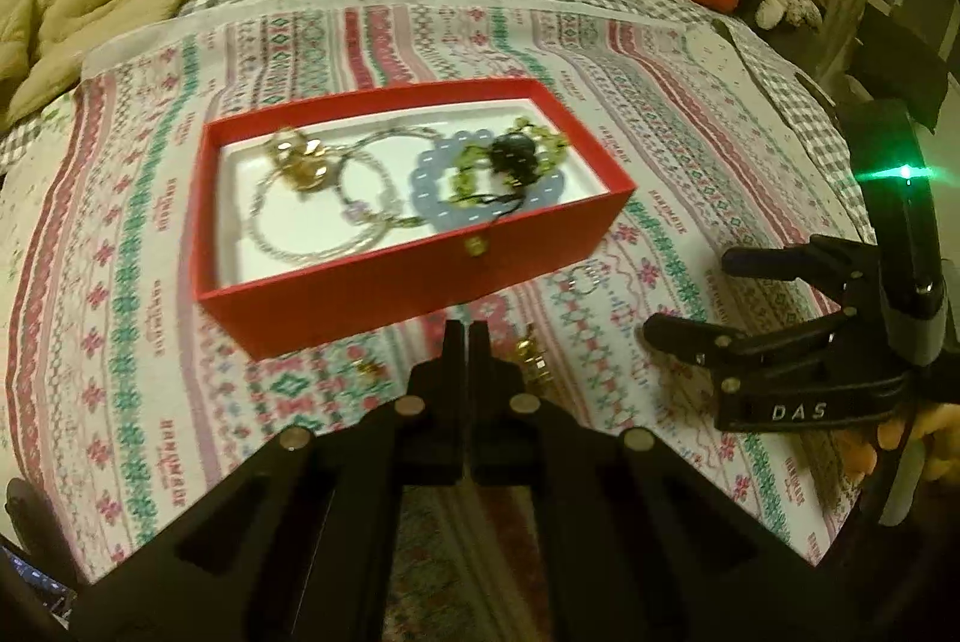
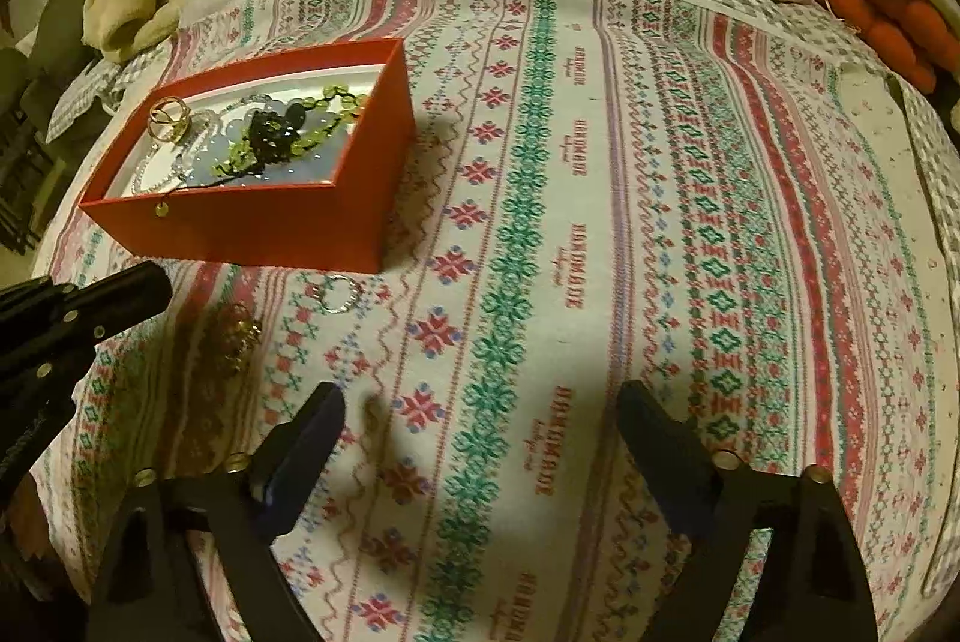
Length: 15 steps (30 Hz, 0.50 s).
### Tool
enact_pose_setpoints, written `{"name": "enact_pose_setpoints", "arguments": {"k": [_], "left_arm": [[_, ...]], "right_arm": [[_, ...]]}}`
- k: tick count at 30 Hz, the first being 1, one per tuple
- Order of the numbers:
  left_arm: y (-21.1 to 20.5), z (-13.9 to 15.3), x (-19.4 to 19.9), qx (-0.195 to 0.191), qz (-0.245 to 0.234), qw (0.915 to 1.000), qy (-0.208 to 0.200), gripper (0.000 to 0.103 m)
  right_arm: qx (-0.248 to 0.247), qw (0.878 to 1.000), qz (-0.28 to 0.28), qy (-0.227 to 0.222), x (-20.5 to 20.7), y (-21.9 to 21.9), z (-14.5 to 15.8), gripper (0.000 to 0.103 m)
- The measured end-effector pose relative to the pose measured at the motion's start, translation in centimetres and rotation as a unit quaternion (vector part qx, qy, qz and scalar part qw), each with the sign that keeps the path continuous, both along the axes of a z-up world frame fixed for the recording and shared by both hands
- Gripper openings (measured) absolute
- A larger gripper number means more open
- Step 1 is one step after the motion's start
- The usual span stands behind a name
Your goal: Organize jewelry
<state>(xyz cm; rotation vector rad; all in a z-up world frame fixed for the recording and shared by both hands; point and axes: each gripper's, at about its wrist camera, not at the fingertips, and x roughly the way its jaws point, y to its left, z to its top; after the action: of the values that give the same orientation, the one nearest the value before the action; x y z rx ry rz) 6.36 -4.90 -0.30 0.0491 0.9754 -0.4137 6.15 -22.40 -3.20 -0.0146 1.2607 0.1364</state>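
Left wrist view: your left gripper [image 1: 466, 336] has its jaws pressed together just short of the red box [image 1: 414, 246]'s near wall; nothing visible is pinched between the tips. A gold chain piece [image 1: 531, 357] lies on the patterned cloth [image 1: 150, 294] just right of those tips, a small ring [image 1: 585, 277] beyond it by the box's near right corner. Right wrist view: your right gripper [image 2: 480, 420] stands wide open, empty over bare cloth; ring [image 2: 339, 294] and chain [image 2: 240, 333] lie toward the cloth's left edge, nearer your left gripper.
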Motion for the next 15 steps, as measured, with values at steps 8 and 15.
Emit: {"name": "enact_pose_setpoints", "arguments": {"k": [8, 15], "left_arm": [[1.2, -0.6, -0.6, 0.002, -0.008, 0.9999, 0.007, 0.002], [0.8, -1.2, -1.0, 0.005, -0.029, 0.9993, 0.022, 0.016]], "right_arm": [[0.012, 1.000, 0.016, -0.004, 0.9, 2.3, -0.4, 0.071], [0.013, 0.999, 0.031, -0.026, 2.0, 3.8, -1.0, 0.055]]}}
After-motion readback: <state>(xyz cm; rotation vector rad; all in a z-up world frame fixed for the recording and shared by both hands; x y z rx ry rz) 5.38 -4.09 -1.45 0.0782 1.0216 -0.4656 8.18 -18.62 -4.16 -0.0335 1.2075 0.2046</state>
